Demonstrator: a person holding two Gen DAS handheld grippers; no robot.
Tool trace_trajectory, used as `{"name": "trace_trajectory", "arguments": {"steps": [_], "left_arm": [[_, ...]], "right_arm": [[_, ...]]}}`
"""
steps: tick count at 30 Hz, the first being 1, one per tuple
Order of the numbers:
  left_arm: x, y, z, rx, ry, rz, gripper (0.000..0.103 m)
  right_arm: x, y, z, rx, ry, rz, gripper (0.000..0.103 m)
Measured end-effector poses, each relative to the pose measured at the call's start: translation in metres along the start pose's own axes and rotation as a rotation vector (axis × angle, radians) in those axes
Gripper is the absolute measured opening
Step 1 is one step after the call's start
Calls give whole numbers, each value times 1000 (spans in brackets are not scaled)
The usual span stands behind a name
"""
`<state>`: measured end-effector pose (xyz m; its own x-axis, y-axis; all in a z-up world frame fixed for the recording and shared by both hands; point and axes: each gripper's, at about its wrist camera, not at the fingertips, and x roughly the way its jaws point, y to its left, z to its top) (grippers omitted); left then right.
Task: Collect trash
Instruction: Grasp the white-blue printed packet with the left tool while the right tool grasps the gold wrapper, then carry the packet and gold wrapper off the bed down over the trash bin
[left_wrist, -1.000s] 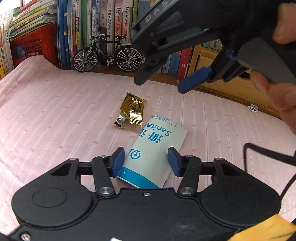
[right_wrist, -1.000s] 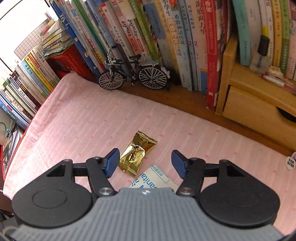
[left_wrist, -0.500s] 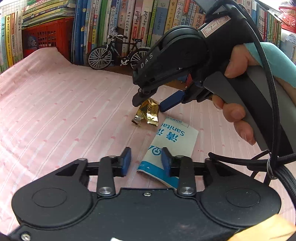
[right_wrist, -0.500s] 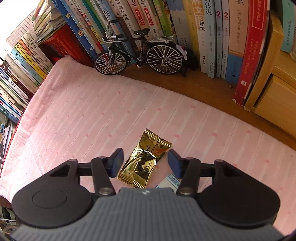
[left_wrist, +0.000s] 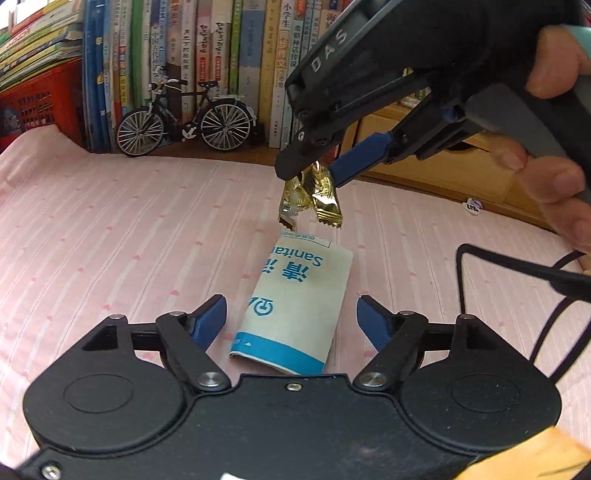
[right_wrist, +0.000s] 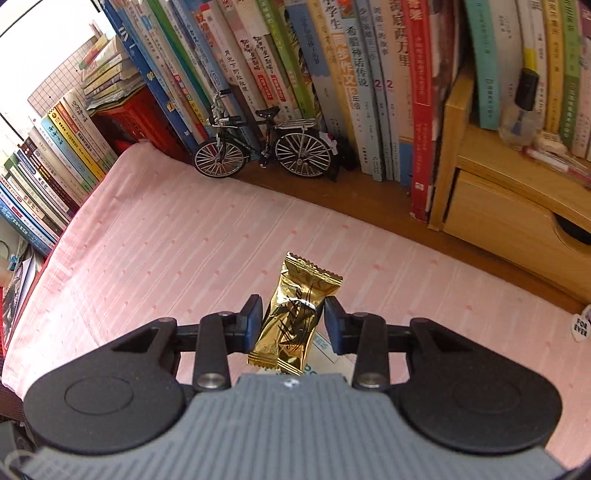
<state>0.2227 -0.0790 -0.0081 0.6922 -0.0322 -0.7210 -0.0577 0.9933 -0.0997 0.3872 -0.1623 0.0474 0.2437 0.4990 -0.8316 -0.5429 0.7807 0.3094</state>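
Note:
A gold foil candy wrapper (right_wrist: 295, 317) sits between the blue pads of my right gripper (right_wrist: 293, 317); the jaws are closing and press on both its sides. The left wrist view shows that wrapper (left_wrist: 314, 197) lifted off the pink cloth, hanging from my right gripper (left_wrist: 314, 170). A white and blue sanitary bag (left_wrist: 295, 302) lies flat on the cloth (left_wrist: 110, 236), curled at its near end. My left gripper (left_wrist: 291, 317) hovers over it with jaws opening, pads clear of the bag on both sides.
A model bicycle (right_wrist: 264, 147) stands before a row of upright books (right_wrist: 332, 74) at the back. A wooden drawer unit (right_wrist: 517, 206) is at the right, a red crate (left_wrist: 40, 103) at the left. A black cable (left_wrist: 517, 266) loops over the cloth at right.
My right gripper came down around the gold wrapper, shut on it and lifted it off the cloth. My left gripper narrowed over the bag, then spread wide again.

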Motion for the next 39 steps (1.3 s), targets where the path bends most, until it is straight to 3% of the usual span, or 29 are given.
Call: {"name": "trace_trajectory", "arguments": {"steps": [4,6,11,28,39], "left_arm": [[15,-11,2,29,9,9,71],[18,-17,2,61,2,42,53],[13,-15,3,18,3,14,25],[-54,3,4,-51,-44,73,22],[-124,32,-37,-162,-32,101,22]], "right_arm": [[-20,-16,-9,62,-29,5,41],[-26,-21,-13,84,-42,0,41],[-34,-31,-22,131,-63,-5,41],[-56,-5,-41,134,-62,16,41],[-80,39,-93,118,-48,11,41]]}}
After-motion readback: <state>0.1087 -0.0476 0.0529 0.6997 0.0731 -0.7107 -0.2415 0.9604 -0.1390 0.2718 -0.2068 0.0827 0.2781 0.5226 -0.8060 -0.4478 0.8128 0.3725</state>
